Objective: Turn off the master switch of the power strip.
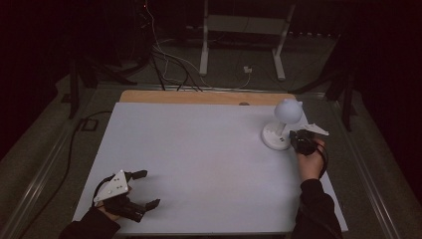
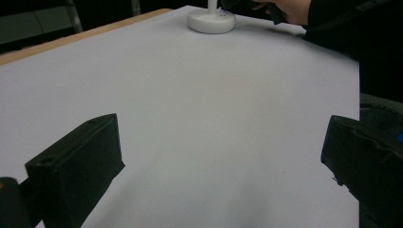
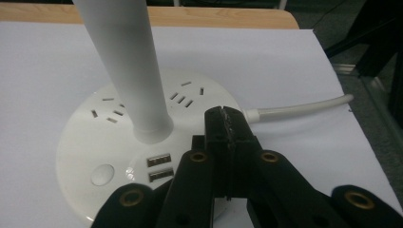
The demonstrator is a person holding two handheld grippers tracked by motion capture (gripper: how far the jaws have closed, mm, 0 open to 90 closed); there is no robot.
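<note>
White lamp [image 3: 128, 85] base lies just under the right gripper [image 3: 227, 124], whose fingers [image 3: 237, 137] are pressed together, empty. Left gripper [image 1: 144, 188] fingers [image 2: 78, 166] stand wide apart over bare bench [image 1: 199, 159].

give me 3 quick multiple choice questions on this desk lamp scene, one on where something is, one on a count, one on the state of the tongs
1. Where on the white table does the lamp stand?
A. near left corner
B. centre
C. far right part

2. How many USB ports show on the lamp's round base?
A. two
B. four
C. none

3. How do the left tongs and right tongs stand?
A. both open
B. left open, right shut
C. left shut, right open

Key: 1 C, the high view puts the lamp at the far right, by the person's right hand. 2 A, the right gripper view shows two ports stacked beside the stem. 3 B, the left jaws stand wide apart over bare table, the right jaws meet over the base.
</note>
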